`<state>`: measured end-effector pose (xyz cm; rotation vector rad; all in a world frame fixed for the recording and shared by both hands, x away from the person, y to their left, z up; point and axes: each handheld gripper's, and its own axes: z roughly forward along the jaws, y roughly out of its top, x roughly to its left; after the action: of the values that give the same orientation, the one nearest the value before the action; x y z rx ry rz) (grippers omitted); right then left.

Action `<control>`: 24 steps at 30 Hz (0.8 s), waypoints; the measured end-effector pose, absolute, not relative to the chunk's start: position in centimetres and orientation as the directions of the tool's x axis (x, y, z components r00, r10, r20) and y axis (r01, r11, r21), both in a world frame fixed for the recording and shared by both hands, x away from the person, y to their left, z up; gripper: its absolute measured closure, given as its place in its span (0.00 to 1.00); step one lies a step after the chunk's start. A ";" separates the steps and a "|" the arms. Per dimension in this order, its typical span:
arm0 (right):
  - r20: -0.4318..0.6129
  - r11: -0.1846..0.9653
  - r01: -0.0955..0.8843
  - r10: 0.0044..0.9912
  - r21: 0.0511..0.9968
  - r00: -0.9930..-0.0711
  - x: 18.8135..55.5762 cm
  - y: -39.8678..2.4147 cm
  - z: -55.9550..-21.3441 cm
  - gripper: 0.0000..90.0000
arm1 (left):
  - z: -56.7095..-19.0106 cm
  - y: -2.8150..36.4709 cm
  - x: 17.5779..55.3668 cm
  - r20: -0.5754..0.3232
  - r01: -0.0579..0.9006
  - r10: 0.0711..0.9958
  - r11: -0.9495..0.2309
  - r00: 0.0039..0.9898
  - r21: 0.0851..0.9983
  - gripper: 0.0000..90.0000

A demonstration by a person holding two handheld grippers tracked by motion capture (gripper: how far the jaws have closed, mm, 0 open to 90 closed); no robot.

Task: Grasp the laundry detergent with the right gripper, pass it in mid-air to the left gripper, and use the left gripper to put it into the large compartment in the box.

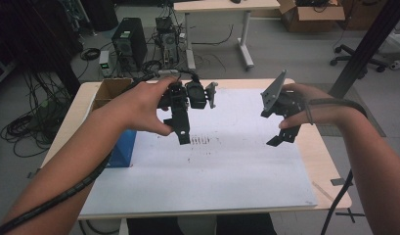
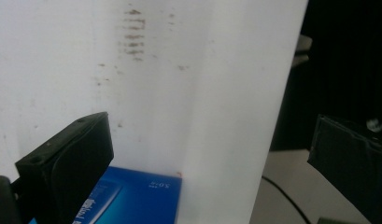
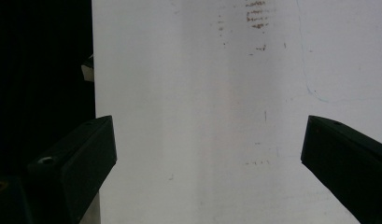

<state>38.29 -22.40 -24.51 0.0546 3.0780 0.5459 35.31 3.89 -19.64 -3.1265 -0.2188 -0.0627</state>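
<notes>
Room: cluttered lab floor behind, with a computer tower [image 1: 129, 40], cables, a far desk and a cardboard box [image 1: 312, 13] in the far right corner.
Surface: wooden table [image 1: 329, 161] covered almost wholly by a white board [image 1: 222, 171] that carries a patch of dark smudges [image 1: 200, 140] near its middle.
Left gripper [image 1: 182, 128]: held above the board left of centre, jaws pointing down, wide apart, nothing between them.
Right gripper [image 1: 281, 134]: held above the board's right part, jaws likewise spread wide and empty, grey plate on top tilted up.
Blue box [image 1: 122, 148]: lies at the left edge of the board, near the left forearm, just beyond an open carton [image 1: 109, 90] at the far left corner; it is the nearest thing to the left gripper, apart from it, untouched.
Progress: as I judge it, barely begun; both tools hover with nothing picked up, and reaching, gripping and moving the blue box all seem left to do.
High view: gives both hands, the whole table and the room.
Left gripper view: shows the blue box [image 2: 132, 198] close, partly behind the left jaw, with pale print I cannot read, plus the smudges [image 2: 132, 35] farther off.
Right gripper view: bare board [image 3: 202, 116] between the jaws, faint marks, dark floor on the left side.
</notes>
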 end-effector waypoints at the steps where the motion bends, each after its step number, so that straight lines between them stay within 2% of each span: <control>1: -0.006 0.941 0.033 0.037 0.337 -0.999 38.3 -22.4 -24.6 0.04 | -19.8 4.0 35.4 0.026 0.136 0.136 -0.991 0.990 -0.014 0.00; 11: 0.001 0.953 0.020 0.020 0.303 -1.000 38.6 -21.8 -24.3 0.04 | -20.7 4.0 35.7 -0.047 0.098 0.099 -0.995 0.994 -0.014 0.00; 24: 0.013 0.959 0.011 0.007 0.285 -1.000 39.8 -21.8 -24.6 0.04 | -21.4 3.2 37.0 -0.070 0.071 0.073 -0.997 0.995 -0.028 0.00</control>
<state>39.84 -21.79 -24.55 0.0145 3.1201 0.4540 37.04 3.23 -21.35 -3.1122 -0.1125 0.1113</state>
